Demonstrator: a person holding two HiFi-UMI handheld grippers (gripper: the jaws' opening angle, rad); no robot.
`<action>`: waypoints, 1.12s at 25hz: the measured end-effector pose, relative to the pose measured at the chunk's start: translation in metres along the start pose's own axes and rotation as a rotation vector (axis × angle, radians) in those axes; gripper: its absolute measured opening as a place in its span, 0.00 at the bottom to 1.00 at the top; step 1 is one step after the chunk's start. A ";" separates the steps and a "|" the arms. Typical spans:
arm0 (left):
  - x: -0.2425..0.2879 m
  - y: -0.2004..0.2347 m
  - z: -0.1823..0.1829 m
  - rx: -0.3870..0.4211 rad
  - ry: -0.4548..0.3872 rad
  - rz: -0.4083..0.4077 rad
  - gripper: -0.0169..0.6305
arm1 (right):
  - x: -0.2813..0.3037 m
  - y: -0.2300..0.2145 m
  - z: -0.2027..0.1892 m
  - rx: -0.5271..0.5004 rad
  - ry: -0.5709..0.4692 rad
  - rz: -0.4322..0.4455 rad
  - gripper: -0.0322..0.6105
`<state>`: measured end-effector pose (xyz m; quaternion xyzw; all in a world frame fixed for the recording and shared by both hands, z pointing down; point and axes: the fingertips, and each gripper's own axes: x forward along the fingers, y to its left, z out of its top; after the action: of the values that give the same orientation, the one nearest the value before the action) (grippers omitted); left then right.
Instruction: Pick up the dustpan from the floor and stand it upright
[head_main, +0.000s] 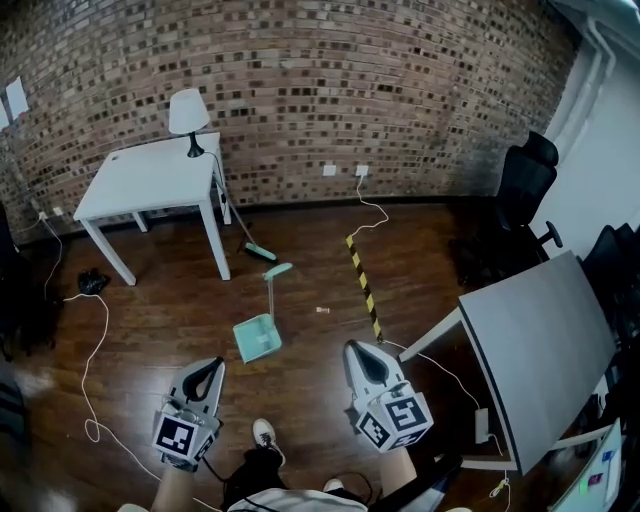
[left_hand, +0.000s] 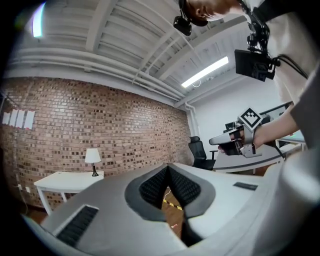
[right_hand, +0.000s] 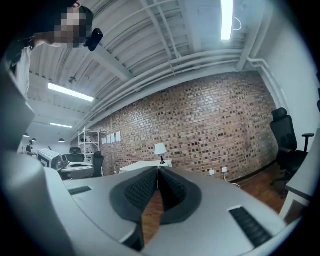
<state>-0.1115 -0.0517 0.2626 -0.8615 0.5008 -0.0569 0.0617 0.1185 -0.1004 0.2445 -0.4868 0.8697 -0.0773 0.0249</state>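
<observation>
So both grippers were closed with nothing in them: the left gripper (head_main: 214, 364) had its jaws pressed together, and the right gripper (head_main: 353, 349) did too, its pads meeting at the tips. Both were held out level over the wood floor (head_main: 150, 330), well apart from the dustpan (head_main: 258, 338). The teal dustpan was down on the floor at about 12 o'clock from the person's shoe (head_main: 263, 432), between the two grippers but further out, with its long handle running off toward 12 o'clock. A white table (head_main: 150, 180) with a lamp (head_main: 188, 112) sat at 10 o'clock from the dustpan, a black-and-yellow striped strip (head_main: 364, 285) at 2 o'clock, and a grey desk (head_main: 545, 345) at 3 o'clock.
</observation>
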 end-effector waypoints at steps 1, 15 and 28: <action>-0.007 -0.012 0.002 0.012 -0.011 0.017 0.03 | -0.016 -0.001 -0.002 0.001 0.002 0.008 0.07; -0.118 -0.179 0.026 0.051 0.064 0.150 0.03 | -0.203 0.008 0.000 -0.029 0.005 0.156 0.07; -0.151 -0.161 0.051 0.030 0.017 0.192 0.03 | -0.220 0.046 0.027 -0.081 -0.047 0.153 0.06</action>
<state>-0.0400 0.1610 0.2334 -0.8080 0.5806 -0.0655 0.0757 0.1985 0.1080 0.2033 -0.4213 0.9059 -0.0286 0.0316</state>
